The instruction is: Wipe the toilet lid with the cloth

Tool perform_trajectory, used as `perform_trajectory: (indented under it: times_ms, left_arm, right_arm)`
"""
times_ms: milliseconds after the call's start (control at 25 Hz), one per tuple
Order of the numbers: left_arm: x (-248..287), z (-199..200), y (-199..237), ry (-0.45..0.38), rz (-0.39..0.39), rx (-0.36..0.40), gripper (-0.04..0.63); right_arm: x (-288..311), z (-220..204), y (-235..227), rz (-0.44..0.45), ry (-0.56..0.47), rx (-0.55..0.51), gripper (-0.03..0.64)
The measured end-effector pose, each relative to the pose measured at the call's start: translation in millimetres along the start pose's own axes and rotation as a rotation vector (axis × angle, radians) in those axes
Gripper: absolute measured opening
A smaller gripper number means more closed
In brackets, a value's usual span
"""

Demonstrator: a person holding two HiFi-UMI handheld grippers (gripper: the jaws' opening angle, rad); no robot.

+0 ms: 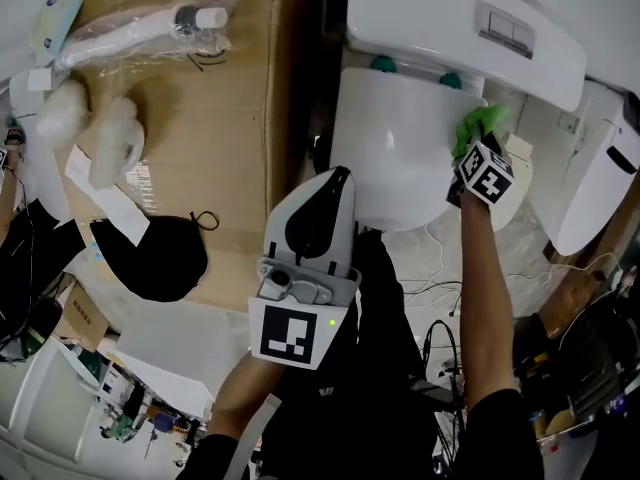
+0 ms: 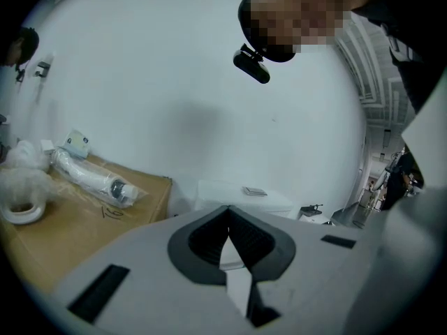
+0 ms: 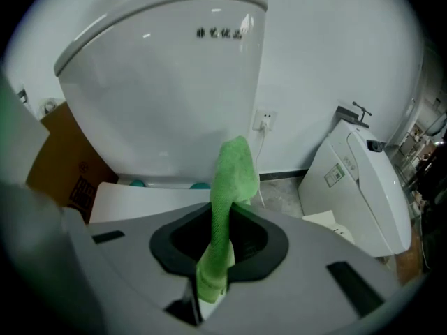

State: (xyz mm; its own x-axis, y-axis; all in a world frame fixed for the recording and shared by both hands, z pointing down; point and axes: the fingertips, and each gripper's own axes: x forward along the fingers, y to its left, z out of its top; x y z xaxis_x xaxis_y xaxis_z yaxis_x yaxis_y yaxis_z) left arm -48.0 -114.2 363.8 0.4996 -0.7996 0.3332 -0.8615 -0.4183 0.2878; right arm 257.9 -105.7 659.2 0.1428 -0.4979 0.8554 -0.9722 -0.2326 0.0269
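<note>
Head view: the right tool (image 1: 468, 156), arm outstretched, held the green cloth (image 1: 480, 123) at the right edge of the toilet lid (image 1: 395, 138); the left tool (image 1: 335, 183) hung beside its near-left rim. Left gripper view: jaws together, empty. Right gripper view: jaws clamped the cloth.

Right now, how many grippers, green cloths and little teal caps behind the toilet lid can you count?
grippers: 2, the left gripper and the right gripper
green cloth: 1
teal caps: 2
total: 5
</note>
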Motion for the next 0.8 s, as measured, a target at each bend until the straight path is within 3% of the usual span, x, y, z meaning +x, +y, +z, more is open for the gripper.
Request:
perform_trajectory:
  times_ms: [240,480,800]
  left_arm:
    - [4,-26,19,0.031,0.007,-0.025,0.009]
    - [1,-29,24,0.017,0.012,-0.038,0.009]
    - [-5,-27,31,0.005,0.028,-0.059,0.009]
  right_arm:
    - [45,-26,25,0.035,0.073,-0.020,0.061]
    - [51,-21,34,0.060,0.073,0.028,0.060]
    - [53,-18,64,0.097,0.073,-0.024,0.060]
